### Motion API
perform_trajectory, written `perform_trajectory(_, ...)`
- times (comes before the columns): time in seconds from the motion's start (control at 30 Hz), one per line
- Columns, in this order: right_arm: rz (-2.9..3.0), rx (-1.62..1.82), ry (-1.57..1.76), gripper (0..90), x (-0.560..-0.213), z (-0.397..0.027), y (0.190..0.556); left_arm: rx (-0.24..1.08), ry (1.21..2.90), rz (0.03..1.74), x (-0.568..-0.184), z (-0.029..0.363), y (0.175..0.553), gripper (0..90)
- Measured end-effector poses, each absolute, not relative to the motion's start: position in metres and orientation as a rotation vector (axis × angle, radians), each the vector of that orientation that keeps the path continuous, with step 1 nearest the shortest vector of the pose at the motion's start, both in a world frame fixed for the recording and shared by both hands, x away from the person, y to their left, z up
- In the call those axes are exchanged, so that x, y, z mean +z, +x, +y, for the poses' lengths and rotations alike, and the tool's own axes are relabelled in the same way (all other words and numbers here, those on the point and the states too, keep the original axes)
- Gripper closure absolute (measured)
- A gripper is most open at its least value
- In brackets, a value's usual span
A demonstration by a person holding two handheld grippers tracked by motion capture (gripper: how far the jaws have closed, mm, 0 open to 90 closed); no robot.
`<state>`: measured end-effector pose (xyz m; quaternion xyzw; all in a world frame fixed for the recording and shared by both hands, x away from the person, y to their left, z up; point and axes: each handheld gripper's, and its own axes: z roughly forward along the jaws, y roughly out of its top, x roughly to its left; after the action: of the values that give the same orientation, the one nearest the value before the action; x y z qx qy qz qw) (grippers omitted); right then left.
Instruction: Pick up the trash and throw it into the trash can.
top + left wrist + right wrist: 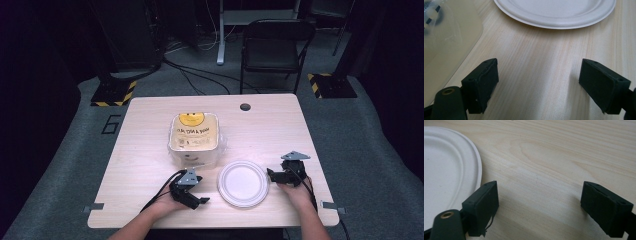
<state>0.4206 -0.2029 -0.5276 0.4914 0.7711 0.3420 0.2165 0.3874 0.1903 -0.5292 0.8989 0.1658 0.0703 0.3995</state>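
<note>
waiting at the plate, nothing picked up yet

high view: both hands rest on the near edge of the table (150, 125). the left gripper (202, 201) sits just left of the white paper plate (243, 183), the right gripper (270, 174) just right of it, each pointing in toward the plate. the plate lies bare and flat. behind it, a bagged food container (195, 137) with a yellow smiley on its lid stands in its clear wrapping. by my read the work has barely begun: nothing is on the plate, the bag looks unopened.

left gripper view: the left gripper (537, 85) has its jaws spread wide, bare wood between them, gripping nothing. the plate's rim (554, 23) lies ahead, apart from the jaws; clear plastic of the bag (449, 42) lies off to the left.

right gripper view: the right gripper (539, 206) is spread wide too and holding nothing. the plate (446, 175) sits at the left, just beside the left-hand jaw; whether they touch i can't tell. nothing blocks either approach.
</note>
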Motion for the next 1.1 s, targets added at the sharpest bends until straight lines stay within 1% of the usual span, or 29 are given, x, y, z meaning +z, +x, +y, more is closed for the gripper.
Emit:
perform_trajectory(0.23,2.145,0.951,1.348,15.4,-0.5274,-0.2034,0.4206,0.183,2.282,0.422,-0.5286,0.1903,0.3873,15.9)
perform_trajectory(0.27,2.146,0.957,1.344,16.5,-0.5274,-0.2032,0.4204,0.185,2.281,0.424,-0.5286,0.1901,0.3873,16.0)
perform_trajectory(0.3,2.148,0.964,1.336,20.3,-0.5270,-0.2029,0.4195,0.189,2.280,0.427,-0.5286,0.1901,0.3873,16.4)
perform_trajectory(0.4,2.148,0.975,1.334,22.2,-0.5270,-0.2024,0.4189,0.191,2.276,0.434,-0.5285,0.1899,0.3872,17.2)
perform_trajectory(0.47,2.142,0.977,1.331,26.7,-0.5267,-0.2017,0.4182,0.195,2.269,0.442,-0.5284,0.1906,0.3877,19.6)
perform_trajectory(0.5,2.142,0.977,1.331,26.7,-0.5267,-0.2017,0.4182,0.195,2.269,0.442,-0.5284,0.1906,0.3877,20.7)
perform_trajectory(0.53,2.142,0.982,1.327,30.3,-0.5264,-0.2012,0.4175,0.192,2.264,0.448,-0.5282,0.1912,0.3875,22.2)
perform_trajectory(0.57,2.142,0.982,1.327,30.3,-0.5264,-0.2012,0.4175,0.192,2.264,0.448,-0.5282,0.1912,0.3875,23.5)
perform_trajectory(0.6,2.146,0.988,1.315,34.1,-0.5262,-0.2010,0.4170,0.193,2.259,0.448,-0.5280,0.1915,0.3876,25.4)
perform_trajectory(0.67,2.151,0.991,1.310,37.7,-0.5257,-0.2012,0.4165,0.200,2.260,0.447,-0.5275,0.1918,0.3879,27.7)
perform_trajectory(0.7,2.151,0.991,1.310,37.7,-0.5257,-0.2012,0.4165,0.200,2.260,0.447,-0.5275,0.1918,0.3879,28.2)
perform_trajectory(0.77,2.144,0.988,1.318,40.8,-0.5251,-0.2016,0.4166,0.196,2.267,0.447,-0.5266,0.1919,0.3873,29.3)
perform_trajectory(0.97,2.150,0.984,1.323,46.4,-0.5239,-0.2016,0.4158,0.190,2.275,0.448,-0.5252,0.1906,0.3865,33.3)
perform_trajectory(1.1,2.144,0.975,1.300,46.9,-0.5214,-0.2004,0.4137,0.190,2.285,0.433,-0.5224,0.1883,0.3847,34.1)
